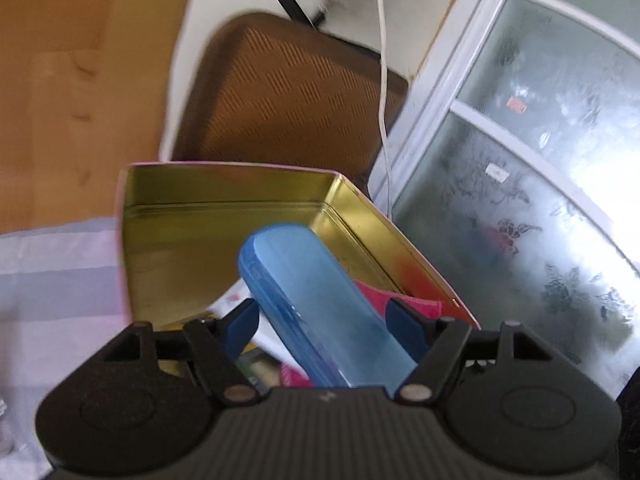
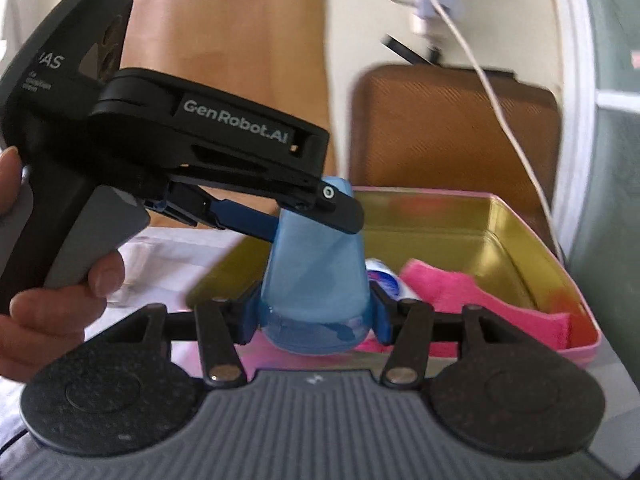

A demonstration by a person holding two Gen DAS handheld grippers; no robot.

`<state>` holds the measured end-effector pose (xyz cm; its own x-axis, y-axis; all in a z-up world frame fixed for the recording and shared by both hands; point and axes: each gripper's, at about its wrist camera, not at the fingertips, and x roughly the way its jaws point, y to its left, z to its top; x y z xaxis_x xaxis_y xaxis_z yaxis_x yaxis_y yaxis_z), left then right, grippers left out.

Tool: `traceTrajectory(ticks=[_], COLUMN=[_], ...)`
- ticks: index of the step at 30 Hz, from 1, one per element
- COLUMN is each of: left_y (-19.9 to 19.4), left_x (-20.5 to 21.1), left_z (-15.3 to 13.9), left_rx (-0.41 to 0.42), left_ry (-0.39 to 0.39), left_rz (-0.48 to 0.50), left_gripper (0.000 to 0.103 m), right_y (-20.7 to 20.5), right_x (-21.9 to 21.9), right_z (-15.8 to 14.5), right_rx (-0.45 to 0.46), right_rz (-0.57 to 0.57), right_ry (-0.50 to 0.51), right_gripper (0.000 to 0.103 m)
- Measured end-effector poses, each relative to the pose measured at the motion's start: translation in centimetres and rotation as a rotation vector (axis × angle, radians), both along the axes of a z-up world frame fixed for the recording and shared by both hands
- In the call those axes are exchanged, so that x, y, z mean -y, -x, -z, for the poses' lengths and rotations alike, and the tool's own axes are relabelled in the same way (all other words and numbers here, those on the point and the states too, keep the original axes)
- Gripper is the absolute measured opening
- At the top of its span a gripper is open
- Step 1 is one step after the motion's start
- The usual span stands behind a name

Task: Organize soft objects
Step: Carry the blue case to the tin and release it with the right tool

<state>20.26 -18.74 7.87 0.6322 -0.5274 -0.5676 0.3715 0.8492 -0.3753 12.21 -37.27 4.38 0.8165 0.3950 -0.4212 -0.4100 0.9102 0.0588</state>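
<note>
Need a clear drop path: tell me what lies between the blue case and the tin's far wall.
In the left wrist view, only bare gold tin floor lies beyond the blue case.

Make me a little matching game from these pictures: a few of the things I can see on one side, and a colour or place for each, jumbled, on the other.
Things:
1. oblong case
2. folded cloth
3. tin box
4. cushion

Descriptions:
A. brown, standing behind the tin
B. pink, lying inside the tin
C. gold inside, pink outside, lid off
D. translucent blue, gripped by both the left gripper and the right gripper

Pairs: 1-D, 2-B, 3-C, 4-A
</note>
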Motion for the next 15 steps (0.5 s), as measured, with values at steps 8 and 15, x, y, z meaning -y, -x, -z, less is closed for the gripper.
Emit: traceTrajectory(ticks=[8, 15], left_y=[-4.2, -2.2], left_x=[4.6, 1.9], left_z=[1.8, 3.0], left_rx=[-0.032, -0.03], left_ry=[-0.05, -0.069], left_rz=[0.005, -0.053], left_gripper=[0.081, 0.081], right_y=[-5.4, -5.1], right_x=[1.3, 3.6], right_z=[1.6, 3.1], right_rx=[-0.055, -0.052], right_rz=[0.145, 0.292], right_ry=[0.112, 0.052], right_gripper=[0.057, 0.058])
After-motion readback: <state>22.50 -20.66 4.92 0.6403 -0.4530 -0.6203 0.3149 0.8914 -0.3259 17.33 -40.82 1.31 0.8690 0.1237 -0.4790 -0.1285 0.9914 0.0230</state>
